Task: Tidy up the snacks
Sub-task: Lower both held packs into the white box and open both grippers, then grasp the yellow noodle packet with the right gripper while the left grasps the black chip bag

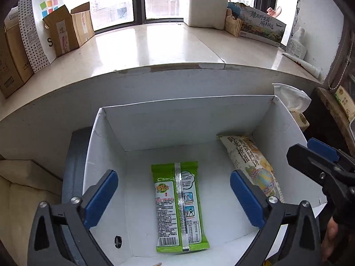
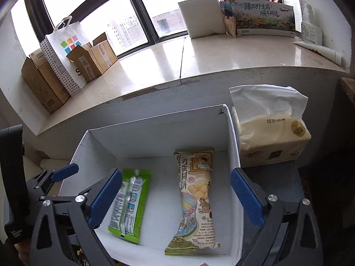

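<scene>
A white open box (image 1: pixel 188 119) (image 2: pixel 155 137) stands below the window ledge. Inside lie two snack packs: a green pack (image 1: pixel 179 206) (image 2: pixel 131 204) back side up, and a cream illustrated egg-biscuit pack (image 1: pixel 250 161) (image 2: pixel 196 199) by the right wall. My left gripper (image 1: pixel 174 197) is open and empty above the green pack. My right gripper (image 2: pixel 176 199) is open and empty above the box, over the cream pack. The right gripper also shows at the right edge of the left wrist view (image 1: pixel 319 166); the left gripper shows at the left of the right wrist view (image 2: pixel 55 175).
A tissue pack (image 2: pixel 270 137) (image 1: pixel 292 102) stands right of the box. On the stone ledge (image 1: pixel 155 48) are cardboard boxes (image 1: pixel 71 28), a dotted paper bag (image 2: pixel 64 51), a white block (image 2: pixel 202 17), a printed carton (image 2: pixel 264 17) and a bottle (image 2: pixel 310 28).
</scene>
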Demonstrator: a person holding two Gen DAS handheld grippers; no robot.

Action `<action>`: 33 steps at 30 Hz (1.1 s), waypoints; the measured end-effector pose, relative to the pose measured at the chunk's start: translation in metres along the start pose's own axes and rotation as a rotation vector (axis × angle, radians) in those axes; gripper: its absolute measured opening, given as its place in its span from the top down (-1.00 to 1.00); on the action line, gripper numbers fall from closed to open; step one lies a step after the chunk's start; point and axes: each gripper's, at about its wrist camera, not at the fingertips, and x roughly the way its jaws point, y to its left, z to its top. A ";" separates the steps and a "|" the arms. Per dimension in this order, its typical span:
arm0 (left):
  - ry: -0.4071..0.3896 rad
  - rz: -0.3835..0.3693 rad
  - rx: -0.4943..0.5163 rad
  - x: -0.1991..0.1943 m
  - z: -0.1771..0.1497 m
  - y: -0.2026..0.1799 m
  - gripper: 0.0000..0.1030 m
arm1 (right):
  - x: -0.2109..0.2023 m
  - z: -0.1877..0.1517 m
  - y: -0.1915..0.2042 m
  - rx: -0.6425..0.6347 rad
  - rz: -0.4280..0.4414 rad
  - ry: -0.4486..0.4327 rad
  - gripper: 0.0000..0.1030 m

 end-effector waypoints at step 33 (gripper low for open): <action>-0.225 -0.121 -0.061 -0.207 -0.242 0.024 -1.00 | -0.089 -0.178 0.048 -0.466 0.014 -0.006 -1.00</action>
